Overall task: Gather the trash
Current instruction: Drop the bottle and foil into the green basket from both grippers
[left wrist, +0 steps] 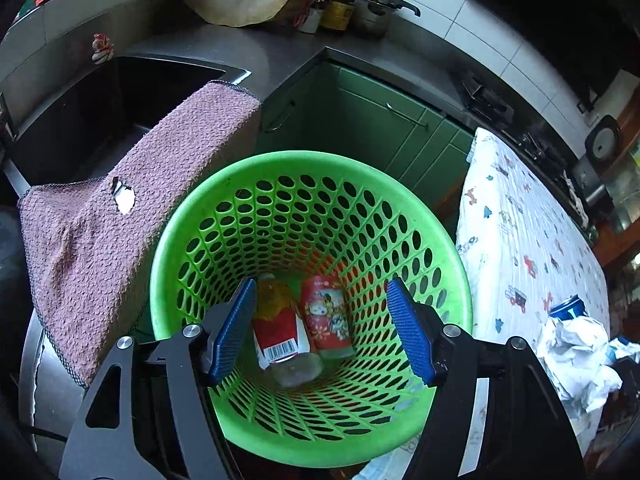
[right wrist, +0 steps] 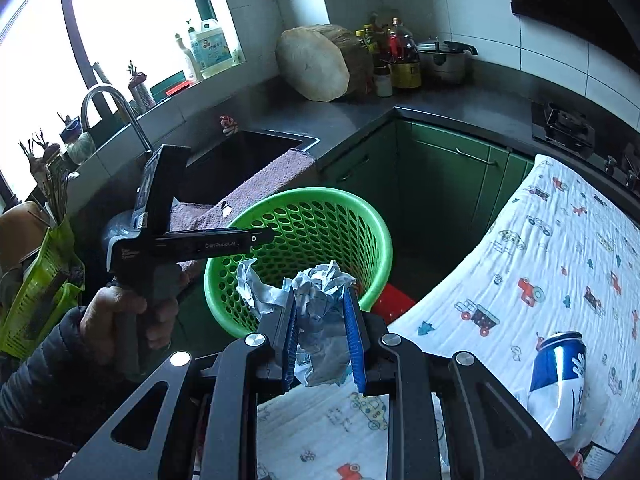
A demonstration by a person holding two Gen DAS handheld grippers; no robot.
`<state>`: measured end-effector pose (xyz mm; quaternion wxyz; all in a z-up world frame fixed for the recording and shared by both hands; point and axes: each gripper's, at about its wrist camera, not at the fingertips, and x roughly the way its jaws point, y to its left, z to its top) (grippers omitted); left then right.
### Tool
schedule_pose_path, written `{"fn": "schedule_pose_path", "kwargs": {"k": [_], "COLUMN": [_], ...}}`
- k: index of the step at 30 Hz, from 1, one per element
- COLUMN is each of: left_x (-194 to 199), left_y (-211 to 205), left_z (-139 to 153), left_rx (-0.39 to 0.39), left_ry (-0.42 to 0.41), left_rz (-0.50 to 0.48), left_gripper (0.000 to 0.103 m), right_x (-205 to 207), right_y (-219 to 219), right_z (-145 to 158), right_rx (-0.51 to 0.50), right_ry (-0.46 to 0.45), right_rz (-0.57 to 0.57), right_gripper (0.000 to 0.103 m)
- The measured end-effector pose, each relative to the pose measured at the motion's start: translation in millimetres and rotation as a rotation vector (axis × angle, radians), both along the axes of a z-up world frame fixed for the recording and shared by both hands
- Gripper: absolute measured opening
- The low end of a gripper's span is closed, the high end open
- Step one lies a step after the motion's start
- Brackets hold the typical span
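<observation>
- The left gripper (left wrist: 322, 330) is held above the green perforated waste basket (left wrist: 188, 216); its blue ribbed pads (left wrist: 408, 330) are spread wide apart and nothing is gripped between them.
- Two items are seen lying side by side on the basket floor: a bottle with a red-and-white barcode label (left wrist: 280, 332) and a red printed can (left wrist: 326, 316).
- The right gripper (right wrist: 322, 338) is closed on a crumpled paper wad (right wrist: 320, 300), which is clamped between the two pads at the near rim of the basket.
- A blue-and-white can (right wrist: 560, 380) is seen lying on the vehicle-print cloth (right wrist: 560, 240), to the right of the right gripper.
- A mauve towel (left wrist: 120, 240) is draped over the sink (left wrist: 92, 116) edge, beside the basket.
</observation>
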<state>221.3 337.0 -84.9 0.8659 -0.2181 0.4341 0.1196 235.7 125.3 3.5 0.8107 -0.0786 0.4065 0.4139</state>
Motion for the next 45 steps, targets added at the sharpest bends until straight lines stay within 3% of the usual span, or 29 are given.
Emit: {"fn": "schedule_pose_path", "kwargs": {"k": [13, 21, 30, 38, 45], "left_x": [-50.8, -66.2, -63.3, -58.6, -63.6], "left_y": [22.8, 25.4, 8.7, -20.9, -51.0], "left_z": [13.2, 8.0, 12.7, 20.9, 25.5], "left_rx": [-0.01, -0.031, -0.026, -0.018, -0.018], "left_ry": [-0.031, -0.021, -0.024, -0.035, -0.034], "left_rz": [0.085, 0.113, 0.08, 0.032, -0.004], "left_gripper": [0.071, 0.075, 0.075, 0.076, 0.076], "right_x": [29.8, 37.3, 27.8, -4.3, -40.5], "right_y": [77.0, 85.5, 64.0, 9.9, -47.4], "right_z": [-27.6, -37.7, -27.1, -3.8, -5.7], "right_rx": [-0.057, -0.048, -0.04, -0.037, -0.02], "right_ry": [0.041, 0.047, 0.037, 0.0, 0.013], "right_rz": [0.086, 0.106, 0.106, 0.108, 0.09], "right_gripper": [0.023, 0.023, 0.023, 0.023, 0.024]}}
